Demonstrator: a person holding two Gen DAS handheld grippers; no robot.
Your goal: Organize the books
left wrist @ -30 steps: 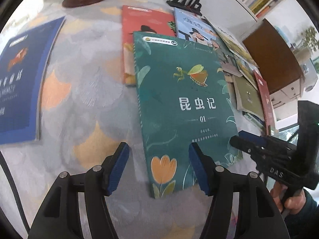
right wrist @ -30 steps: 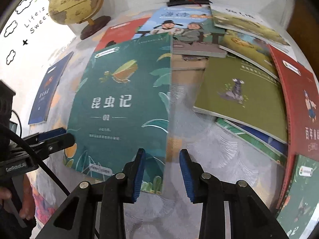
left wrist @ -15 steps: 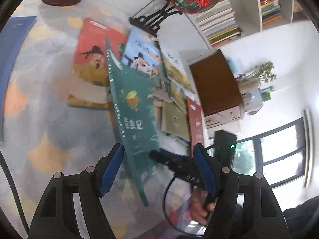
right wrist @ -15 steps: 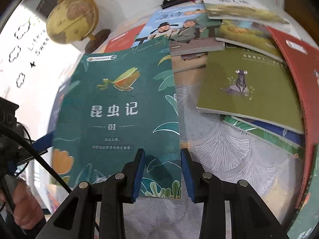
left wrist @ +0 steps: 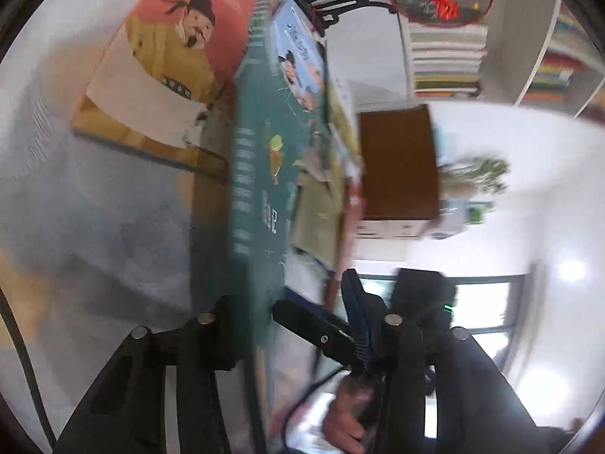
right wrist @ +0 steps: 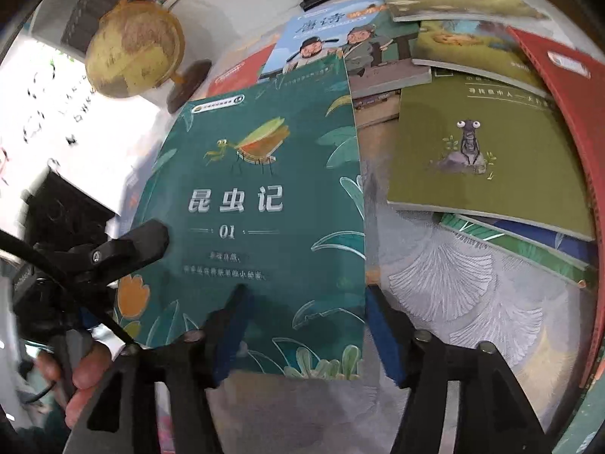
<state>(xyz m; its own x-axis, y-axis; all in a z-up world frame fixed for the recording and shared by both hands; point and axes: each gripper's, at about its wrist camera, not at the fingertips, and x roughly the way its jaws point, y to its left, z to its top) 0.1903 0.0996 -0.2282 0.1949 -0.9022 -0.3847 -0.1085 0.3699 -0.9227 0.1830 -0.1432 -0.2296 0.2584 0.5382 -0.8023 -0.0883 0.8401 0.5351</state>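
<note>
So the step in hand looks like the pickup of the green insect book point(right wrist: 264, 204): it's tipped up off the tablecloth point(right wrist: 472, 302) on its edge, between the two tools, at the near left of the spread of books. In the left wrist view the cover is seen almost edge-on, and the left gripper point(left wrist: 298, 325) has its fingers set wide with the book's near edge running down between them; one pad seems right up against the back cover, but it's blurry and I can't tell if anything is really pinching. The right gripper point(right wrist: 306, 325) is wide open too, with the book's near right corner sitting between its blue pads, not squeezed. My guess is the next move needs one tool to actually close on that bottom edge before the book flops, then carry it to the pile on the right, where the olive book point(right wrist: 487, 151) lies on top of a few others with a red book point(right wrist: 567, 87) along the far right. The book is a thin, glossy, bendy paperback, so it will probably sag if held by one corner. The cloth is soft with a printed fan-leaf pattern. A globe point(right wrist: 132, 49) on a round wooden base stands far left.
</note>
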